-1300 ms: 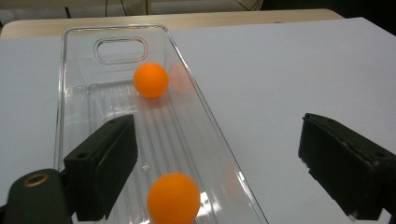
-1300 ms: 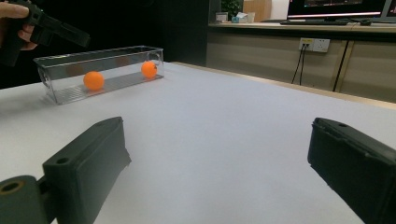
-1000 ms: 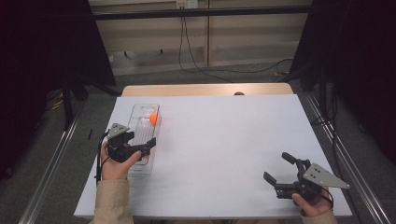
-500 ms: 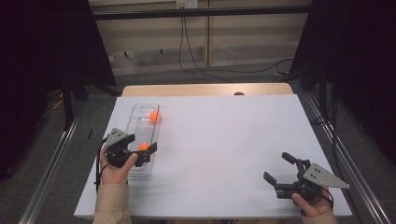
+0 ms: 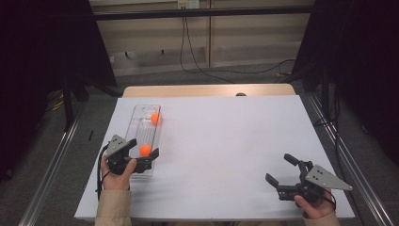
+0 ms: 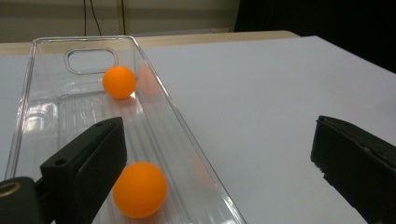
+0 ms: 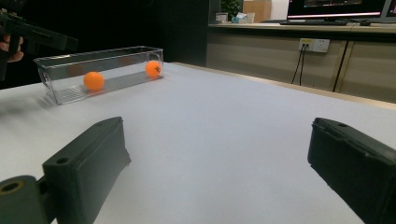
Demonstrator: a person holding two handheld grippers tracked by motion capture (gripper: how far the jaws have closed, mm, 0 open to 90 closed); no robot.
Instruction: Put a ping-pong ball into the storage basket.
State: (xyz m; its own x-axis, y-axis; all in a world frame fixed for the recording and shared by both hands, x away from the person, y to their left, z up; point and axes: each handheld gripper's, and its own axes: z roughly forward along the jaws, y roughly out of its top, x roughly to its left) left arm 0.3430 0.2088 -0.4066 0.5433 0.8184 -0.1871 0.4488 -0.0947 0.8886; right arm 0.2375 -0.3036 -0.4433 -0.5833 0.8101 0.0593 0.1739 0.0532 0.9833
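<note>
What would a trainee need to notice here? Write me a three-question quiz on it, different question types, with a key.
1. True or false: both orange balls lie inside the clear tray.
2. Multiple choice: the left gripper is A) shut on a ball, B) open over the tray's near end, C) lying flat on the floor.
3. Fill in: the right gripper is open above the bare white ____.

Key:
1. True: the far ball and the near ball are both in it.
2. B.
3. Table.
</note>
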